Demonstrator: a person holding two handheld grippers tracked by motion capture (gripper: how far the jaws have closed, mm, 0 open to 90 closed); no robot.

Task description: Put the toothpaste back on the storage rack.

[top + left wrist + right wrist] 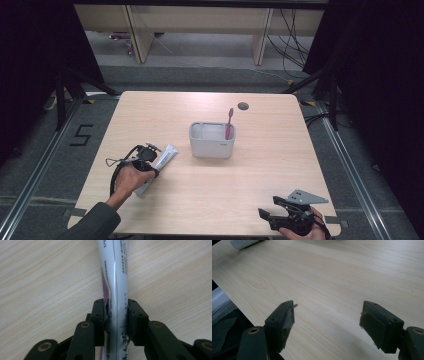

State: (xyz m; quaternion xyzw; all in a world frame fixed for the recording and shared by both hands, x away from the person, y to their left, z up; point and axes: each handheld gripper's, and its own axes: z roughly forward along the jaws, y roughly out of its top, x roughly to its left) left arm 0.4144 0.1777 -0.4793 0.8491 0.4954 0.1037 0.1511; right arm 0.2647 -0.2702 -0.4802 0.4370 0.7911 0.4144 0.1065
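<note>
Left claw [116, 315] clamped across a white toothpaste tube [115, 277] lying flat on the table [45, 282]. Tube's long axis straight ahead between the pads, away from the hand, toward a grey holder [212, 140] with a red toothbrush [229, 124]. Right claw [327, 317] spread apart, holding nothing, well off to the side.

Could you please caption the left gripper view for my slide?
Left gripper clamped on a white toothpaste tube lying on the wooden table.
</note>
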